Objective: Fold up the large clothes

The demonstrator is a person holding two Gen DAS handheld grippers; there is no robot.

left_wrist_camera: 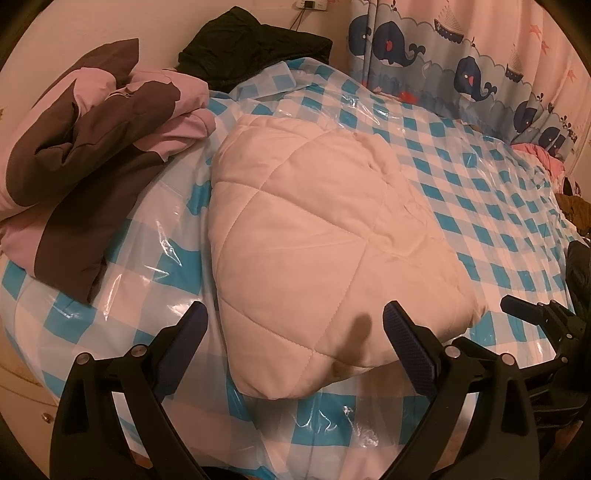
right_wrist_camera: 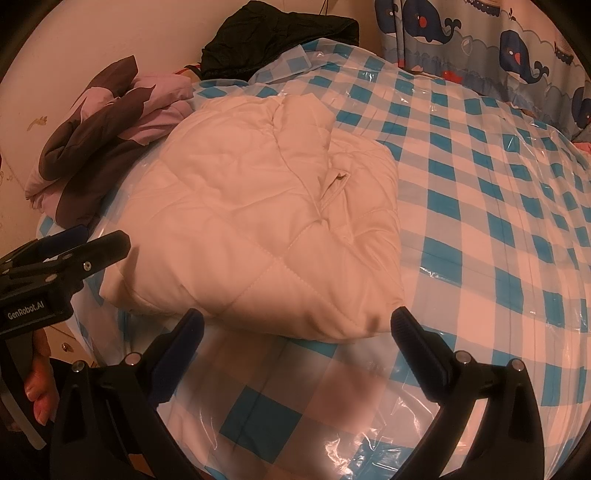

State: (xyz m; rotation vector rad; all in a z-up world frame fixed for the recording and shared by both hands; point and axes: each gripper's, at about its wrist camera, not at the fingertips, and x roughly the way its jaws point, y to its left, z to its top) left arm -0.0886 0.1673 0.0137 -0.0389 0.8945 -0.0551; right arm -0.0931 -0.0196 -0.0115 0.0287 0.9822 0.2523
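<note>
While both grippers hovered low over the bed, their jaws stood wide apart and held nothing. The left gripper (left_wrist_camera: 295, 321) framed the near edge of a folded cream quilted coat (left_wrist_camera: 325, 236), its fingertips just above the padding without clear contact. The right gripper (right_wrist_camera: 297, 323) sat at the coat's (right_wrist_camera: 258, 221) near edge too, one fingertip (right_wrist_camera: 400, 319) just beside the bottom right corner.

The coat lay as a compact bundle in the middle of a blue-and-white checked sheet (left_wrist_camera: 480, 192) covered by clear, shiny plastic. From the left wrist it showed only a smooth panel of diamond stitching, with a dark shadow near the front edge. From the right wrist its top showed folded layers, a seam and a small flap or pocket opening, details hidden in the other view.

Each camera caught the other tool. The left view showed the right gripper (left_wrist_camera: 524, 310) at the far right edge, beside the coat's corner. The right view showed the left gripper (right_wrist_camera: 99, 245) at the left edge, by the coat's left side, its body printed "GenRobot.AI", with a hand (right_wrist_camera: 38, 384) gripping below it.

Farther out, a pink and brown jacket (left_wrist_camera: 85, 166) was heaped on the left of the bed, touching or nearly touching the coat. A black garment (left_wrist_camera: 255, 44) lay at the far end by the wall. A whale-print curtain (left_wrist_camera: 461, 66) hung along the right. Only the left view showed a wall socket (left_wrist_camera: 312, 4) and pink fabric (left_wrist_camera: 546, 158) at the far right.
</note>
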